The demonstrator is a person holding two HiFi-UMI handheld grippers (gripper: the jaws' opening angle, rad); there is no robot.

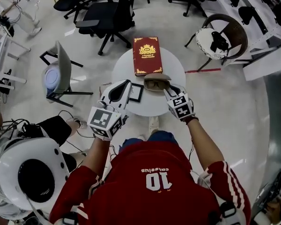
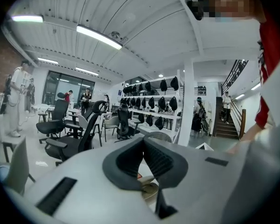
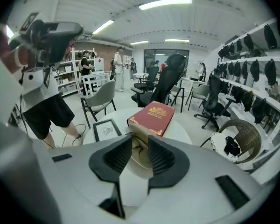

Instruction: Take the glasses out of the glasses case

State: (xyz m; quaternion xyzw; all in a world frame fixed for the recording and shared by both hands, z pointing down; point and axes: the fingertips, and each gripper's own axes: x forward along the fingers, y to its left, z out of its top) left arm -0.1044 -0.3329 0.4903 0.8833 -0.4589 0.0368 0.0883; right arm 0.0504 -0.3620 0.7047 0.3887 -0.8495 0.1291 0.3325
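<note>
Now, case [image 1: 157, 83]: open on the round table [image 1: 173, 67], touching the near edge of the red book [image 1: 147, 55].
Glasses: too dim to make out inside the case.
Right gripper [image 1: 170, 89]: jaws a little apart, tips at the case's right end, the case [image 3: 136, 154] showing in the gap.
Left gripper [image 1: 126, 84]: jaws closed together, empty, raised just beside the frame [image 1: 136, 93].
</note>
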